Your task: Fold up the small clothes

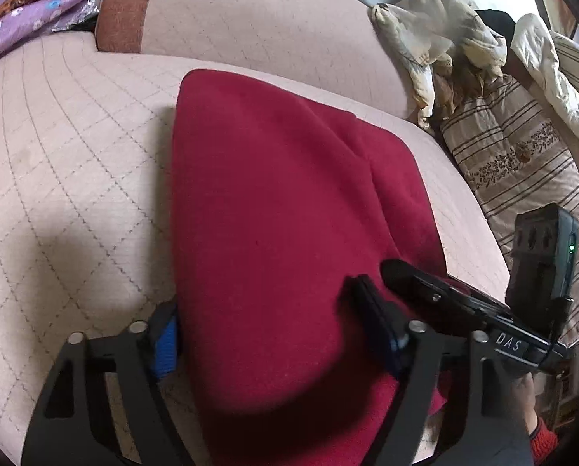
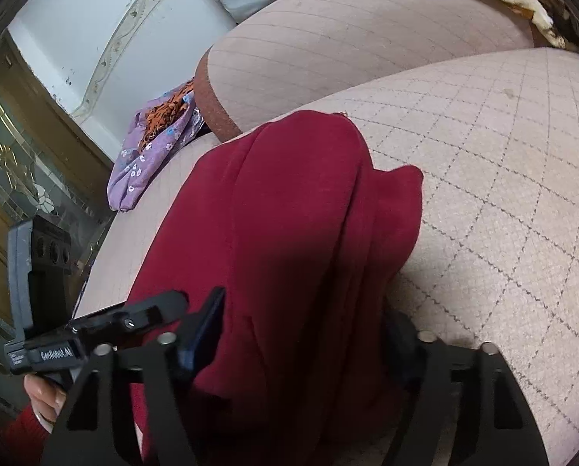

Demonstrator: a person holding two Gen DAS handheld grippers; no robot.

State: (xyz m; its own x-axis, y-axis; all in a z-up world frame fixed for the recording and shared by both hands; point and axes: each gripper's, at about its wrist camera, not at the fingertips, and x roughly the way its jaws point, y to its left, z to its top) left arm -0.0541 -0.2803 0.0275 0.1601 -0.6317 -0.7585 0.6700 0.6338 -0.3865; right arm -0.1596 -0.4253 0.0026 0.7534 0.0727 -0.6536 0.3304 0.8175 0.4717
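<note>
A dark red garment (image 1: 281,202) lies lengthwise on the beige quilted sofa seat (image 1: 75,155), its near end bunched up. My left gripper (image 1: 270,326) straddles that near end: the blue left pad (image 1: 167,339) presses the cloth's left edge and the right finger (image 1: 371,322) bears on the cloth. In the right wrist view the red garment (image 2: 301,213) rises in long ridges between the jaws of my right gripper (image 2: 306,328), the left finger (image 2: 207,322) against it and the right finger half hidden by cloth. The two grippers sit side by side.
The sofa back cushion (image 1: 270,19) rises behind the garment. A purple flowered cloth (image 2: 149,163) lies at the far left end of the seat. A striped pillow (image 1: 522,163) and crumpled cream fabric (image 1: 437,19) crowd the right end. A hand in a red sleeve (image 2: 44,392) holds the left gripper.
</note>
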